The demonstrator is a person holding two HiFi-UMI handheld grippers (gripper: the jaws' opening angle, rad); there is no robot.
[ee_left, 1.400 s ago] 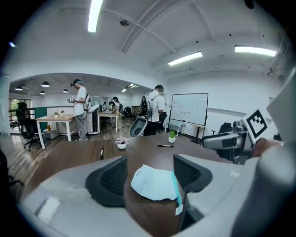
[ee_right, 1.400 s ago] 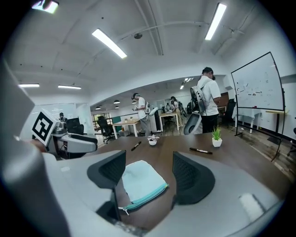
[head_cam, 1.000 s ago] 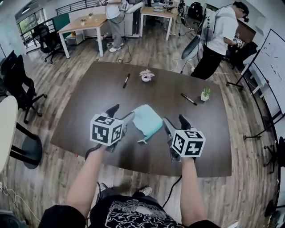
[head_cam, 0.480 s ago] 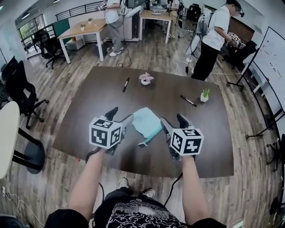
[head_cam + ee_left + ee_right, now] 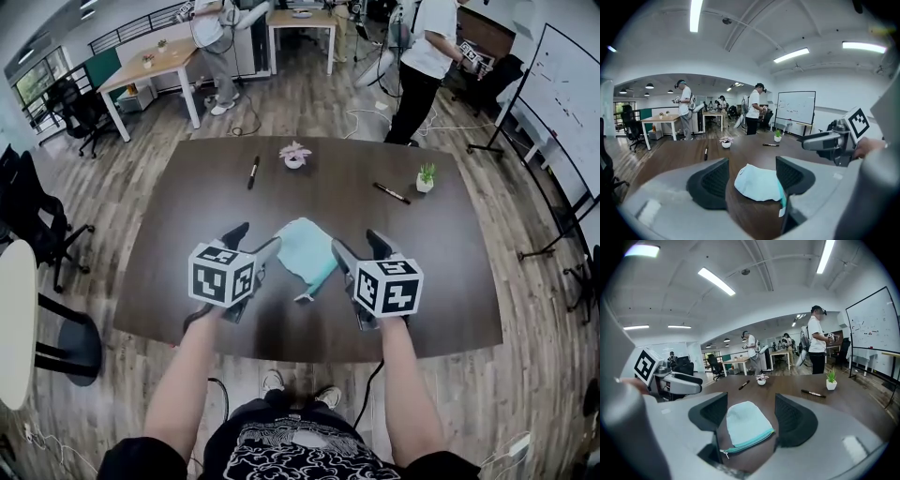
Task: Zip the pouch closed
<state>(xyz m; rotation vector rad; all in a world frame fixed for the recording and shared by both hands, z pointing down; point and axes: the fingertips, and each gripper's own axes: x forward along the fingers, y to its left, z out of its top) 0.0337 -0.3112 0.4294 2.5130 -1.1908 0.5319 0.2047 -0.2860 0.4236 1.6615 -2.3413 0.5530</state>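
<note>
On the dark wooden surface (image 5: 178, 234), a pale blue pouch (image 5: 307, 251) lies flat between two open hand-held grippers.

Both the left hand-held gripper (image 5: 253, 240) and the right hand-held gripper (image 5: 358, 247) have their jaws spread wide with nothing clamped. One sits just beside each side of the pouch, and both point away from the person. The pouch's teal zipper (image 5: 751, 441) runs along its near edge, with the pull (image 5: 723, 452) at the left end in the right gripper view. Farther back on the surface are a black marker (image 5: 252, 172), a second marker (image 5: 392, 193), a small potted plant (image 5: 427, 176) and a white flower pot (image 5: 294, 156).
</note>
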